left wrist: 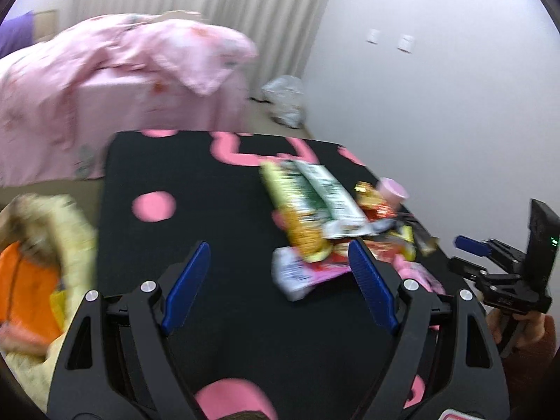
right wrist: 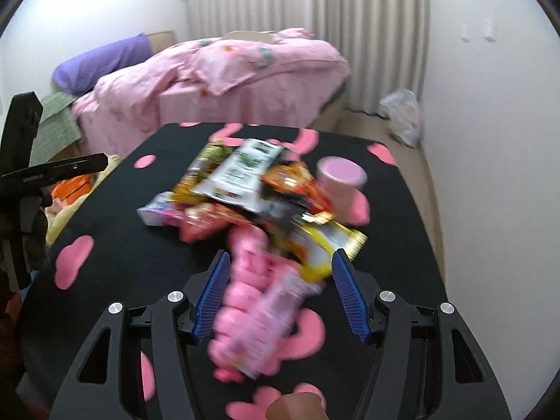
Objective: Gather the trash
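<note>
In the left wrist view we see the left gripper (left wrist: pixel 280 280) low in the frame, its blue fingers (left wrist: pixel 187 283) spread wide apart with nothing between them, above a black table (left wrist: pixel 217 231) with pink shapes. The trash pile (left wrist: pixel 336 217), a blurred heap of snack wrappers, sits right of centre, and its near edge reaches the right-hand finger. A pink cup (left wrist: pixel 393 189) stands at the far right side of the pile. At the right edge, the right gripper (left wrist: pixel 470 245) shows only in part. A pink bed (left wrist: pixel 122 80) fills the upper left, and a clear plastic bag (left wrist: pixel 285 99) lies on the floor by the wall.

In the right wrist view, the right gripper (right wrist: pixel 280 294) also has its fingers well apart. A blurred pink packet (right wrist: pixel 259 308) lies between them; we cannot tell whether either finger touches it. The pile spreads across the middle of the frame beyond the fingertips, with the cup on its right. The bed occupies the upper centre, and the plastic bag lies at the upper right.
</note>
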